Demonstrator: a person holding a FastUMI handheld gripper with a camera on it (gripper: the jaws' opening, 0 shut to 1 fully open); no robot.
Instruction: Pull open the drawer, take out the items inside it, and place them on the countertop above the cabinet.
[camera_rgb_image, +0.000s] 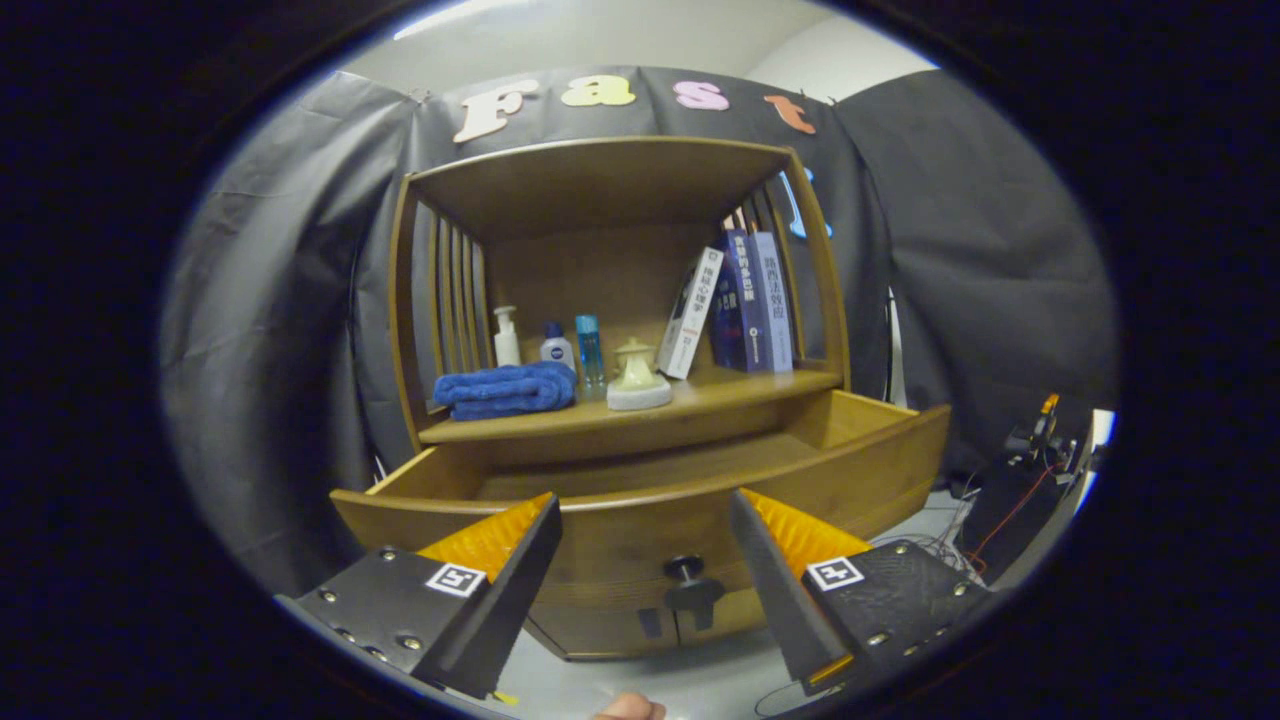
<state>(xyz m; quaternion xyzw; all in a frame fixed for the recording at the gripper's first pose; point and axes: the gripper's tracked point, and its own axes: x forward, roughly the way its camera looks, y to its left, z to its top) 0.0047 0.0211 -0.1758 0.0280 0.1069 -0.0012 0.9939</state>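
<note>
The hand-held gripper (645, 510) hangs in front of a wooden cabinet (610, 190) with its fingers (520, 570) spread wide apart and nothing between them. Just beyond the fingertips stands the drawer (900, 450), pulled well out from under the cabinet's surface (720, 392); the part of its wooden floor that can be seen past the front board looks bare, though the near strip behind that board is hidden. The drawer's dark knob (686, 570) sits on the front panel, low between the two fingers and not touched by either. On the surface above, near the left side, lies a folded blue towel (505, 390), with a white pump bottle (506, 338), a small white-and-blue bottle (556, 348) and a slim blue bottle (590, 352) standing behind it. Just right of the towel is a pale, cream-coloured lidded jar (638, 378). Further right, a white book (690, 315) leans against several upright blue books (752, 305) at the cabinet's right side. Beyond the drawer's right corner, a dark box with tangled cables (1010, 500) rests on the floor. A fingertip (628, 708) shows below the gripper.
</note>
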